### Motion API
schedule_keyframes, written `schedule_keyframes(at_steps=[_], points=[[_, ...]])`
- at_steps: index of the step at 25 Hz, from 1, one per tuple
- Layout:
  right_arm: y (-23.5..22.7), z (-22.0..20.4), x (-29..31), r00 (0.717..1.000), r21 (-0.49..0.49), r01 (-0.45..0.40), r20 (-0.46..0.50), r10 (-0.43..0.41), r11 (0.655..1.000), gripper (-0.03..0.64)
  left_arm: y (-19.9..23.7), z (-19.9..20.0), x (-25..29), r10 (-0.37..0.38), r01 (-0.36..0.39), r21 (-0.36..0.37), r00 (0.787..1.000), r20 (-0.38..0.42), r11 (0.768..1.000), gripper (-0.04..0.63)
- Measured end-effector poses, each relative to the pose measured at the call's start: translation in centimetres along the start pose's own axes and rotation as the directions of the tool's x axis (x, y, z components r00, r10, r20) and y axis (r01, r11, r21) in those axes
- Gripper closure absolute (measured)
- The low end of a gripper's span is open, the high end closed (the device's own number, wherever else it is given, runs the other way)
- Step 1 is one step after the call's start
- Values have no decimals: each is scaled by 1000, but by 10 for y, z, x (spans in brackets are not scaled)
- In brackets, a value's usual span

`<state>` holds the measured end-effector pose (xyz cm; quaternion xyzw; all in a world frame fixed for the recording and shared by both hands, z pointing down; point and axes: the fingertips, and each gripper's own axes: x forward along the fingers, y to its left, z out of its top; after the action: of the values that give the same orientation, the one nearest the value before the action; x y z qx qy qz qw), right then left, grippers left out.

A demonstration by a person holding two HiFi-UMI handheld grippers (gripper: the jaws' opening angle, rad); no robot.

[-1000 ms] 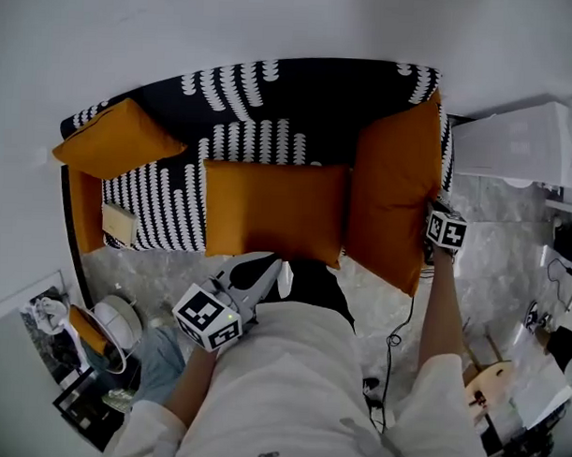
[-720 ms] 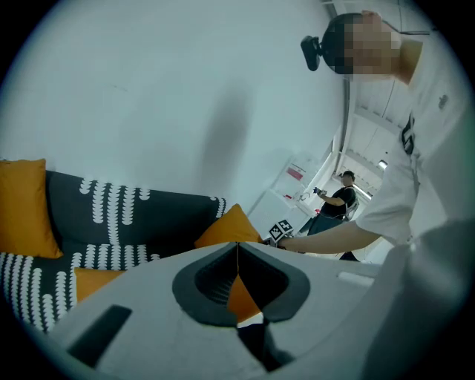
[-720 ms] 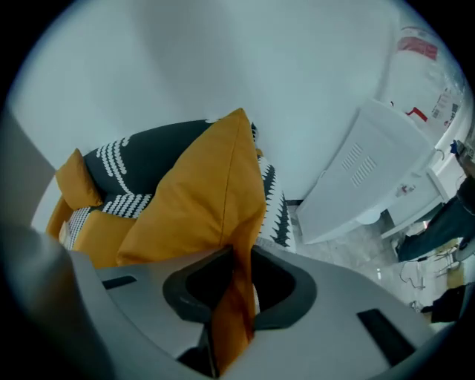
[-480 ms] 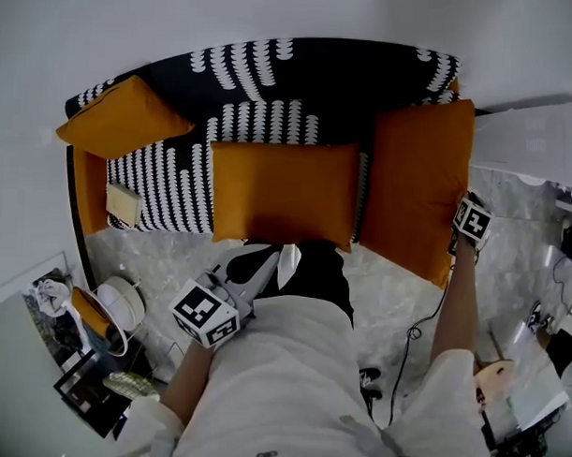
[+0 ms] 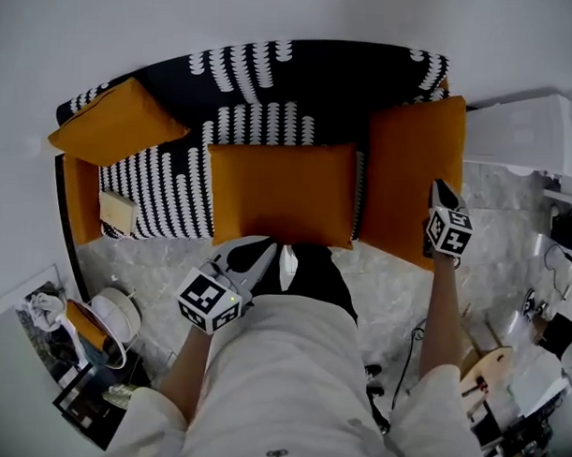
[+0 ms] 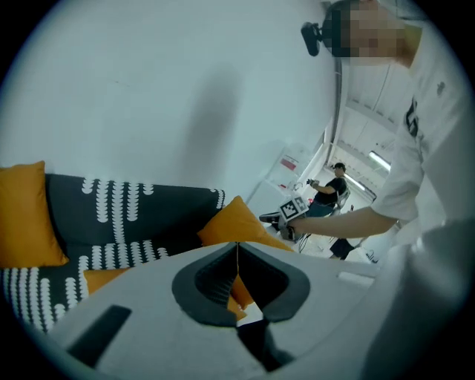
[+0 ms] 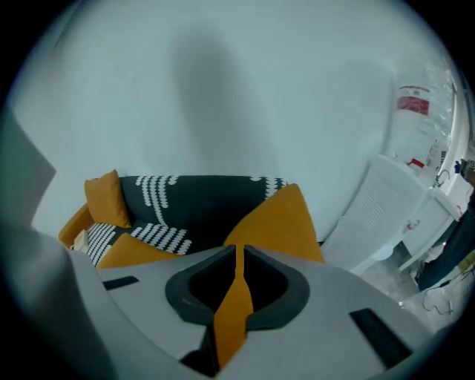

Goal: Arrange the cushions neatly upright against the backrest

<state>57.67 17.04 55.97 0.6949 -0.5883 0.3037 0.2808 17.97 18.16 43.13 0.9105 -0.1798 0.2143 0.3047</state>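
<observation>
Head view showed the person's right arm stretched forward toward the right end of the sofa [image 5: 272, 82], forearm bare below a white sleeve. The right hand-held gripper [image 5: 441, 189] pointed down and away from the body at that end. The right gripper view showed its jaws nearly together, pinching a thin fold of orange cloth at the edge of the right cushion [image 5: 410, 176]. The left arm was bent close to the body. It kept the left hand-held gripper [image 5: 263, 249] low over the floor just before the sofa's front edge. The left gripper view showed its jaws closed tip to tip with nothing between them.

The right cushion was plain orange and large. It ran from the sofa's backrest out past the front edge of the seat, and in the right gripper view one corner rose as a peak. It was not yet upright against the backrest. The middle cushion [image 5: 280, 193] lay flat on the sofa's seat. The left cushion [image 5: 116, 121] leaned in the sofa's left corner.
</observation>
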Motion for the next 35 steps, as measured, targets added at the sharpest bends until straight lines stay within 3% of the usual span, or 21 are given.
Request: schedule_keyframes(at_steps=[4,8,12,17,23,26,31,33,35], points=[[86,-26,-2,989,-11,-140,-59,139,990,581,34,-35,-10,51,-42,96,995,-88,994,584],[162,-65,3,956,8,-261,-135,260,965,483,74,-82,-19,84,-74,68,983,-161,995,585],[219,-116,7,905,1,-353,-255,342,936,448,115,-140,-29,134,-134,18,956,-260,991,584],[247,-181,27,845,-29,-380,-416,335,924,396,183,-206,-30,185,-234,-115,926,-328,965,581],[252,-255,46,768,-76,-384,-580,273,920,376,226,-292,-32,139,-295,-280,874,-466,913,450],[258,-281,56,732,-96,-397,-633,252,913,373,244,-329,-33,145,-337,-279,832,-536,899,415],[262,-307,69,717,-105,-374,-663,215,922,373,266,-382,-36,169,-343,-131,716,-677,930,347],[262,-314,72,708,-107,-342,-683,181,934,371,271,-400,-34,159,-344,-116,674,-721,932,336],[261,-322,78,699,-123,-318,-700,146,940,371,269,-420,-31,116,-330,-123,619,-777,936,324]])
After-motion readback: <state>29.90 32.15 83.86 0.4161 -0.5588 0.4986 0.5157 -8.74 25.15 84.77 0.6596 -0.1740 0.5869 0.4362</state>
